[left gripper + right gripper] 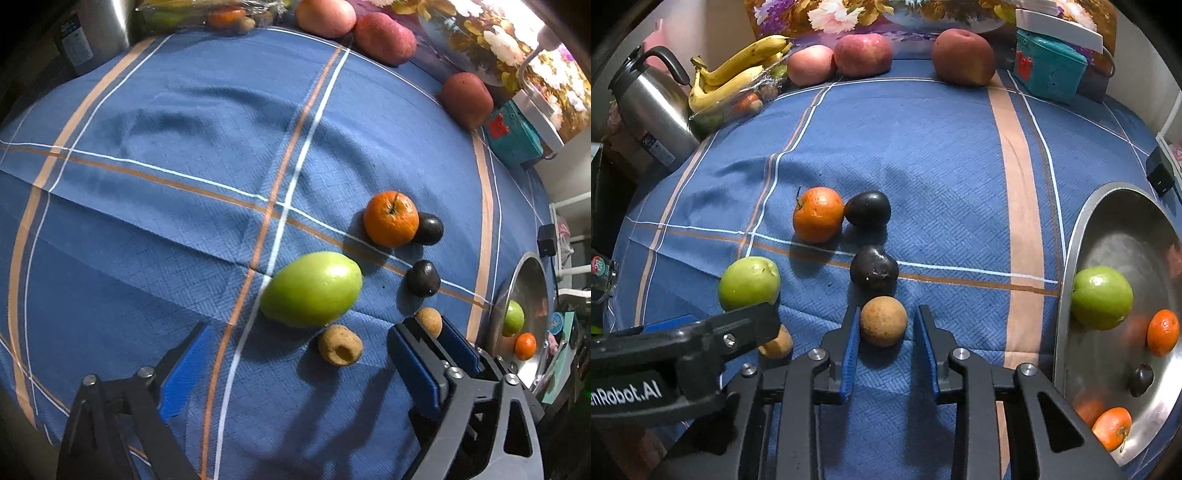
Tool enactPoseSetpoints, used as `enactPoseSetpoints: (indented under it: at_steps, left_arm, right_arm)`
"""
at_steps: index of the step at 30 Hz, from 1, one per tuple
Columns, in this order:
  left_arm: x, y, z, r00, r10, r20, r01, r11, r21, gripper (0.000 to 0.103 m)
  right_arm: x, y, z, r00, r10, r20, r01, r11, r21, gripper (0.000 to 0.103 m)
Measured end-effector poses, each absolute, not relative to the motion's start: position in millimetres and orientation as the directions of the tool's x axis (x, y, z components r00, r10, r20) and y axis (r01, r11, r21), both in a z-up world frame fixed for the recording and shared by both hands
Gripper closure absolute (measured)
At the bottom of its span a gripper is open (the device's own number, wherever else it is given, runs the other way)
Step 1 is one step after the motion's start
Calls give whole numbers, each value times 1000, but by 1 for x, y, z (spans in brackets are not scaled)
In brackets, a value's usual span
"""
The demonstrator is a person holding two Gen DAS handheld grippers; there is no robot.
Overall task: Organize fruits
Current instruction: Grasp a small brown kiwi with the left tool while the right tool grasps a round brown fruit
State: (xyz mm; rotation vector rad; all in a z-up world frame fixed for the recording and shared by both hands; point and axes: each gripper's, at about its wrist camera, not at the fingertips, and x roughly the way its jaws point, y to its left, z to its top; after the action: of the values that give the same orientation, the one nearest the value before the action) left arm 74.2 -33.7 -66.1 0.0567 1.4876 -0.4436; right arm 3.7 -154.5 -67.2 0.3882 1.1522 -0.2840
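Note:
My right gripper (888,314) is shut on a round tan fruit (882,321) that rests on the blue cloth, a pad at each of its sides. The same fruit (428,321) shows in the left wrist view beside a right finger (458,343). My left gripper (297,328) stands open just above the cloth. A big green fruit (312,290) and a hollowed tan fruit (340,345) lie between its fingers, untouched. An orange (818,214) and two dark plums (867,208) (874,267) lie beyond. The metal bowl (1126,236) at the right holds a green fruit, oranges and a plum.
Along the far edge stand a steel kettle (653,107), bananas (738,74) on a wrapped tray, red apples (862,55) and a teal box (1049,72). A black adapter (1160,170) lies near the bowl. The left gripper's finger (746,325) crowds the right gripper's left side.

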Motion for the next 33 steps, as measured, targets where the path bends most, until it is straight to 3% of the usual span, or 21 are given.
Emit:
enactPoseSetpoints:
  at_steps: [12, 21, 33]
  left_arm:
    - [54, -43, -73, 22, -225, -974, 339, 918, -205, 37]
    - [48, -52, -71, -29, -295, -955, 339, 896, -287, 71]
    - [44, -55, -74, -36, -302, -952, 342, 892, -296, 75]
  right_arm:
    - [-15, -152, -65, 376, 8, -926, 388, 907, 165, 73]
    - [-20, -154, -65, 376, 18, -927, 385, 907, 174, 73]
    - [-16, -152, -65, 371, 15, -929, 374, 913, 164, 73]
